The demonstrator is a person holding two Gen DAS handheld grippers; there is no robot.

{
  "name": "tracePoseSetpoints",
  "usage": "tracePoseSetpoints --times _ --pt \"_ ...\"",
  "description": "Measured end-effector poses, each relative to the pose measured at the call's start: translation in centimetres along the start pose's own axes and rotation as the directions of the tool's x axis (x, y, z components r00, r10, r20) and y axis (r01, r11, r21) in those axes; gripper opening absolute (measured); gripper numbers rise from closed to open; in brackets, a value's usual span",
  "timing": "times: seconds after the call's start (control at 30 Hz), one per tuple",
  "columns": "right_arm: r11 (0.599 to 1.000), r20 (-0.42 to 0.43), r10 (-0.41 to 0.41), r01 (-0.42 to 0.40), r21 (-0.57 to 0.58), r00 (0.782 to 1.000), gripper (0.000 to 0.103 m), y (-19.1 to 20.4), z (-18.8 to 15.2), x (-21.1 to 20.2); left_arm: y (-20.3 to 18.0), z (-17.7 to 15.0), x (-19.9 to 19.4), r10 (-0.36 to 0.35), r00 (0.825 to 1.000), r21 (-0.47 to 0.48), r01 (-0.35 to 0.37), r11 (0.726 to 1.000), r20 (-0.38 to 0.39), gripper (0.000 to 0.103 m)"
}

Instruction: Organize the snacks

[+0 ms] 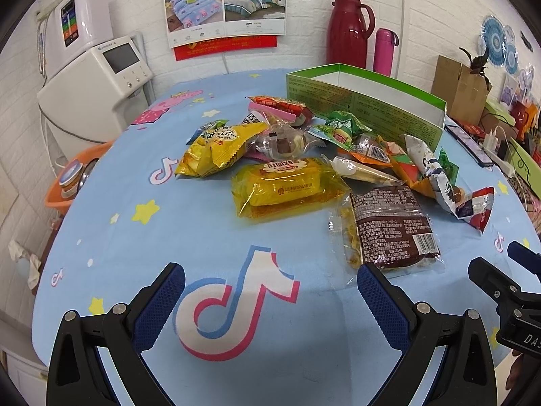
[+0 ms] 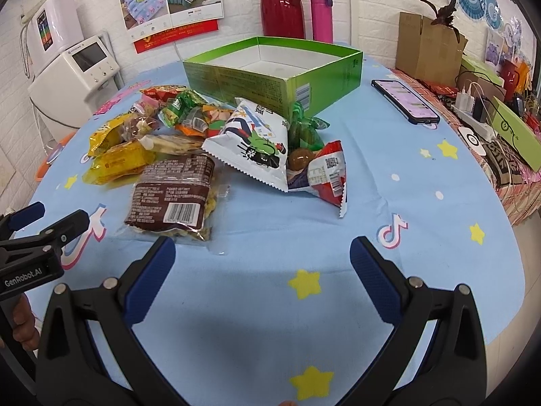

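Note:
Several snack packets lie in a loose pile on the blue tablecloth in front of an empty green box [image 1: 365,105] [image 2: 270,77]. Nearest is a brown packet [image 1: 392,226] [image 2: 172,196]. A clear yellow cake packet [image 1: 284,186] and a yellow bag [image 1: 219,145] lie to its left. A white bag [image 2: 253,138] and a red-cornered packet [image 2: 328,172] lie to its right. My left gripper [image 1: 270,287] is open, low over the cloth, short of the pile. My right gripper [image 2: 262,253] is open too, with nothing between its fingers, just right of the brown packet.
A phone [image 2: 405,99] lies right of the box. Behind stand a red jug [image 2: 282,1], a pink flask [image 2: 321,17] and a cardboard box [image 2: 426,47]. White machines [image 1: 91,77] stand off the table's left edge. Cables and a power strip [image 2: 473,121] crowd the right.

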State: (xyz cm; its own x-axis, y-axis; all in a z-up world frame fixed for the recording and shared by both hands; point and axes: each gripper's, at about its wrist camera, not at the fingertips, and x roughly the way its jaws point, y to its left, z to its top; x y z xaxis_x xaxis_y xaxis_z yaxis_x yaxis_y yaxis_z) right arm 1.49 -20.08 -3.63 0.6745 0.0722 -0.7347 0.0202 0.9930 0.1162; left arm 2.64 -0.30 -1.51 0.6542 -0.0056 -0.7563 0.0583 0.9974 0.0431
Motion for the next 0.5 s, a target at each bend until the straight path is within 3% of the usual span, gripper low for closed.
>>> tracePoseSetpoints --times 0.5 --pt "0.999 0.01 0.039 -0.039 0.016 0.999 0.103 -0.6 0.4 0.9 0.7 0.8 1.5 -0.025 0.999 -0.02 0.024 1.0 -0.021 0.103"
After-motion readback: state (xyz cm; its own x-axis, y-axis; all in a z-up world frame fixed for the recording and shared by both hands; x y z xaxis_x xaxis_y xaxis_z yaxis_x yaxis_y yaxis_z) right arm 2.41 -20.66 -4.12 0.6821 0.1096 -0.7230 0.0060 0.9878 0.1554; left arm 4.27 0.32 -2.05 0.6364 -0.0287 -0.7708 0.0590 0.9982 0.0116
